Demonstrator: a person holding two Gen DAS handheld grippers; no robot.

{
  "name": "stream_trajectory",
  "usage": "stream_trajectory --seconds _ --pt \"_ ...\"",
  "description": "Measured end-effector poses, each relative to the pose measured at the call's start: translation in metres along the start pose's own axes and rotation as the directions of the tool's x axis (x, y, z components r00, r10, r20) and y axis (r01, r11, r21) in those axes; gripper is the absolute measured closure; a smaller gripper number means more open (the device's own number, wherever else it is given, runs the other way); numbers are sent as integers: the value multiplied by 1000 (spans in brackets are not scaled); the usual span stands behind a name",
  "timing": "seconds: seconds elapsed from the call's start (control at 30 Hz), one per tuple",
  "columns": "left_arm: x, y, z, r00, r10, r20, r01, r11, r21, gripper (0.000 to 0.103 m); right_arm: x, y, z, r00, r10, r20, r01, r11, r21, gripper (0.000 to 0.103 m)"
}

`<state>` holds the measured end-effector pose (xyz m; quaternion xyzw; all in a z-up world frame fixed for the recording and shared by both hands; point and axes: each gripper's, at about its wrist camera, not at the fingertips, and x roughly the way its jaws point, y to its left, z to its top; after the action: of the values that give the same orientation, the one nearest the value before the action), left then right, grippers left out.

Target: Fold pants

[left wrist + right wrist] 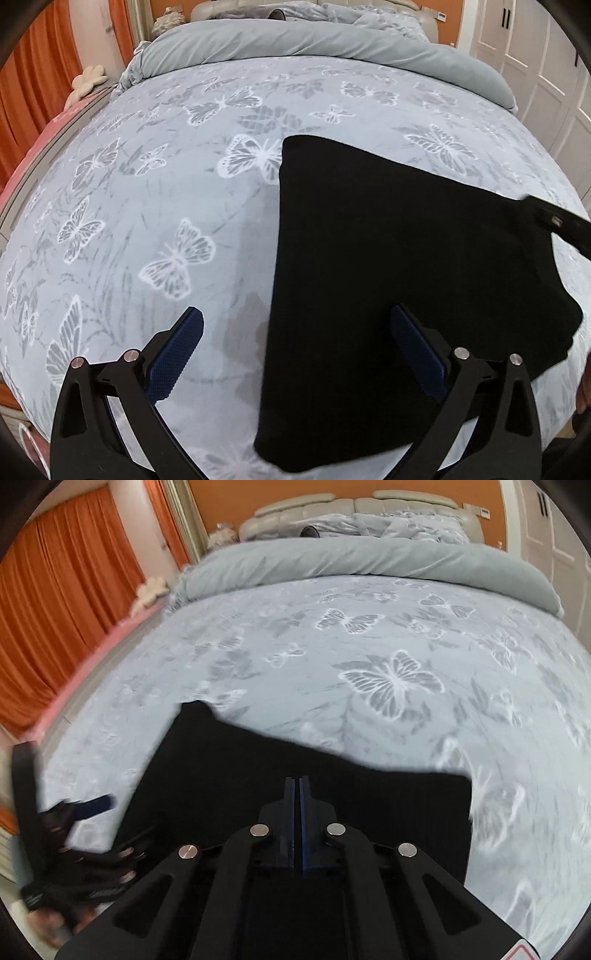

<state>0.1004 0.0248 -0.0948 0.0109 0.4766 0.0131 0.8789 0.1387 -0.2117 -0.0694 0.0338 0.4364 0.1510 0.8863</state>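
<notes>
Left wrist: pants (388, 266) beneath spread jaws.

The black pants (388, 277) hide the butterfly bedsheet (147, 221) beneath them; their near end runs behind the left gripper's right finger (421, 354) and off the bottom edge of the left wrist view. In the right wrist view the near part of the pants (258, 760) is covered by the right gripper (298, 786); whether cloth lies between its closed pads cannot be told. Left of the pants there, the left gripper (92, 808) is motion-blurred, its far finger indistinct, and the hand (48, 919) beneath it is cut by the frame rim. The sheet right of the pants is smeared.
</notes>
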Motion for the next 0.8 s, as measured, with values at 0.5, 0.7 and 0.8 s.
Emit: stream_trajectory --seconds 0.5,0.7,0.8 --pt "-10 3 -12 999 -38 -20 39 999 32 5 -41 -61 -45 993 43 -106 -11 958 288 52" --pt "-6 23 -34 970 -213 -114 210 977 -42 6 -45 -72 -90 987 63 -148 -13 949 316 42" --pt "8 33 -38 912 -377 -160 358 924 -138 35 -44 -79 -99 984 116 -132 -60 928 369 41"
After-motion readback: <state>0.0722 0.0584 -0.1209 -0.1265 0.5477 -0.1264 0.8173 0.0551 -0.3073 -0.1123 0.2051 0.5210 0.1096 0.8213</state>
